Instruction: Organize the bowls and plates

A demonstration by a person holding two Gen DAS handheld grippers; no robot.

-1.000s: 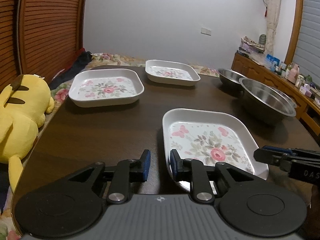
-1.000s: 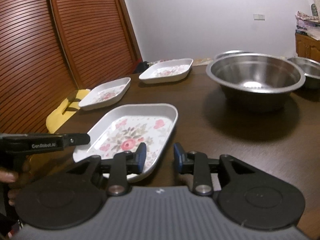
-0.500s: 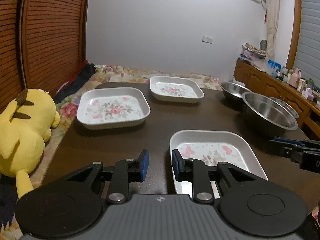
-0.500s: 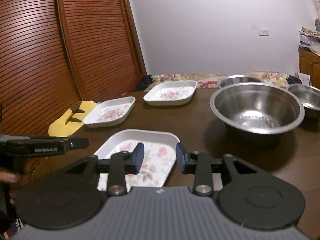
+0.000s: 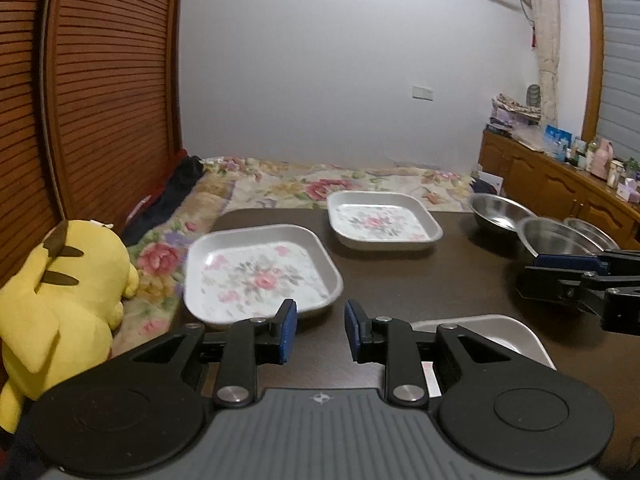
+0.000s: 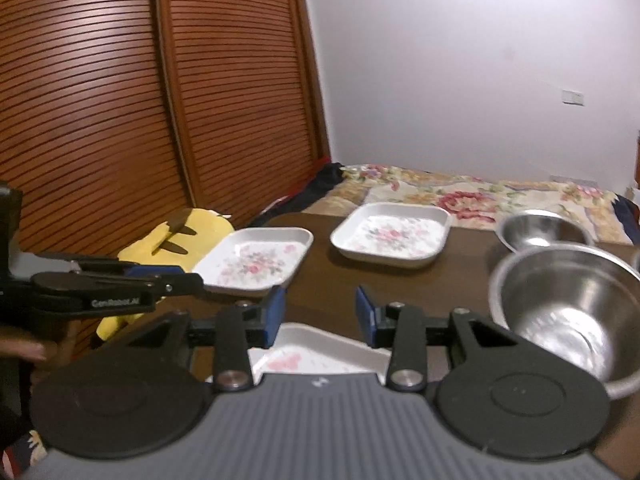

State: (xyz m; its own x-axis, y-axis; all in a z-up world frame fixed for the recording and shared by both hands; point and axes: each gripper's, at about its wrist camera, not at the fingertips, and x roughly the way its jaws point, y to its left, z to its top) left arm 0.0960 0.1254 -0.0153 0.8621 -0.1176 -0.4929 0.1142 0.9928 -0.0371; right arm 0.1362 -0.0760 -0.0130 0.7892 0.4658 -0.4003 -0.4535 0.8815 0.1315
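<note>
Three white square plates with pink flower prints lie on the dark table (image 5: 400, 280). The left plate (image 5: 260, 272) (image 6: 256, 260) sits near the table's left edge, the far plate (image 5: 380, 220) (image 6: 394, 234) behind it. The near plate (image 5: 496, 336) (image 6: 320, 350) lies partly hidden under both grippers. Steel bowls stand at the right: a large one (image 6: 568, 312) (image 5: 552, 236) and a smaller one (image 6: 540, 230) (image 5: 498, 208) behind it. My left gripper (image 5: 318, 334) is open and holds nothing. My right gripper (image 6: 320, 316) is open too, above the near plate.
A yellow plush toy (image 5: 60, 300) lies off the table's left edge on a floral bedspread (image 5: 340, 184). Slatted wooden doors (image 6: 120, 100) stand at the left. A wooden sideboard (image 5: 560, 188) with bottles and clutter runs along the right wall.
Both grippers have risen and tilted up, so the near plate has dropped to the bottom of both views. Both jaws stay open.
</note>
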